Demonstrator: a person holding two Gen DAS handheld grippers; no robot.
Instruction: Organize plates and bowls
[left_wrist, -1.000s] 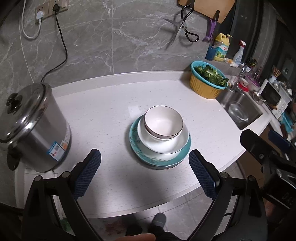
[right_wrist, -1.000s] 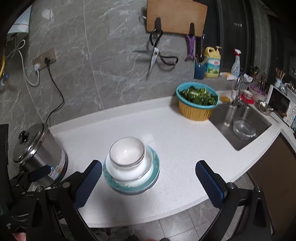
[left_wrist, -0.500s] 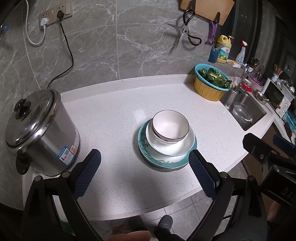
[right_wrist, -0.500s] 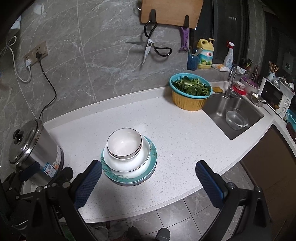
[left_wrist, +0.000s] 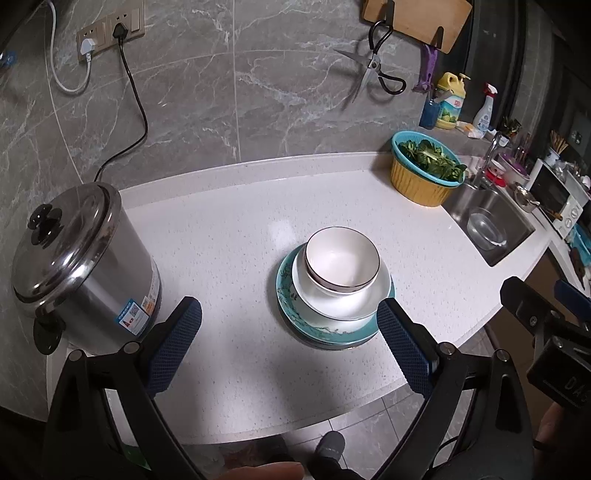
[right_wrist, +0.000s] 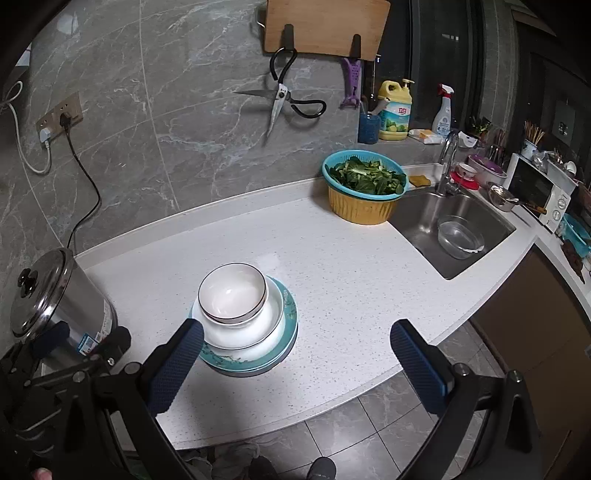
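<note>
A stack stands on the white counter (left_wrist: 236, 236): a small white bowl with a dark rim (left_wrist: 341, 263) in a larger white bowl (left_wrist: 343, 301), on a teal patterned plate (left_wrist: 295, 317). The stack also shows in the right wrist view, with the small bowl (right_wrist: 232, 293) on top of the teal plate (right_wrist: 286, 334). My left gripper (left_wrist: 288, 330) is open and empty, held back above the counter's front edge, near the stack. My right gripper (right_wrist: 295, 343) is open and empty, just right of the stack.
A steel pot with lid (left_wrist: 79, 258) stands at the left. A yellow and teal basket of greens (right_wrist: 364, 192) sits by the sink (right_wrist: 454, 229), which holds a glass bowl. Scissors (right_wrist: 284, 98) and a cutting board hang on the wall.
Both grippers have drawn back and up from the stack over the last second. The stack has not moved. Both grippers stay open.
</note>
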